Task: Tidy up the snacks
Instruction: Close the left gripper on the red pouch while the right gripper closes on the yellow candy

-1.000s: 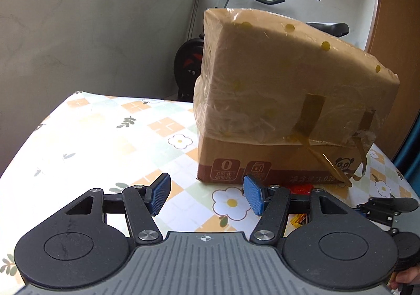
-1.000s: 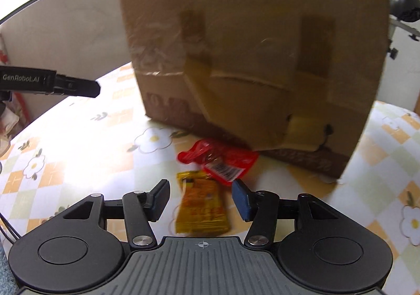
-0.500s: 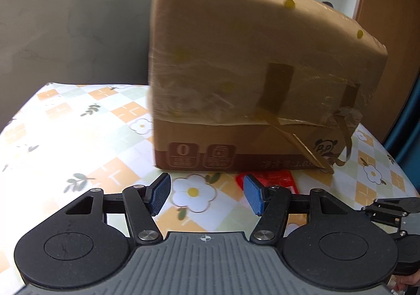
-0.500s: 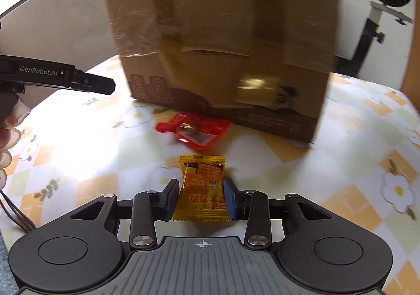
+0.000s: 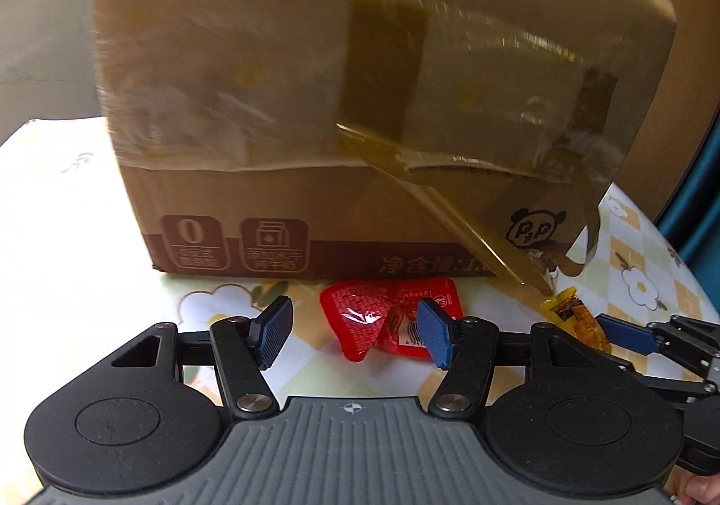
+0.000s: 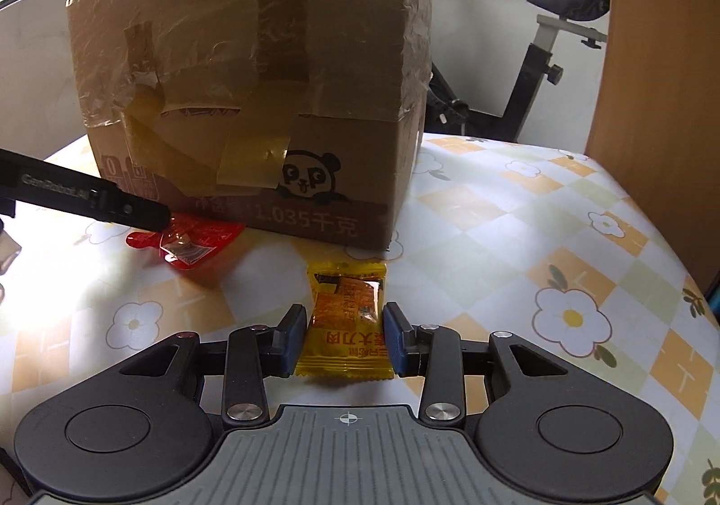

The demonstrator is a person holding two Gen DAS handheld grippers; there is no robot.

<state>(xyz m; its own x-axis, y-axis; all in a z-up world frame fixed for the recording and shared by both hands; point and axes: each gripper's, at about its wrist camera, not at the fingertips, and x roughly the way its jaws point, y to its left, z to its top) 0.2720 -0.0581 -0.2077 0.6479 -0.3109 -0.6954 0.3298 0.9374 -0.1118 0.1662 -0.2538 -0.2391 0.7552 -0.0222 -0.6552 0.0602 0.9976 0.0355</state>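
Taped cardboard box (image 6: 252, 100) standing on the flower-patterned tablecloth (image 6: 562, 235), panda print low on its front. Just before the box, flat on the cloth, a red snack packet (image 5: 387, 320); left gripper (image 5: 355, 332) low over it, blue pads spread wide, packet lying in the gap, right pad over its edge, no squeeze visible. Further right, yellow snack packet (image 6: 346, 325) pinched between the pads of the right gripper (image 6: 344, 338), jaws pressed against both its sides
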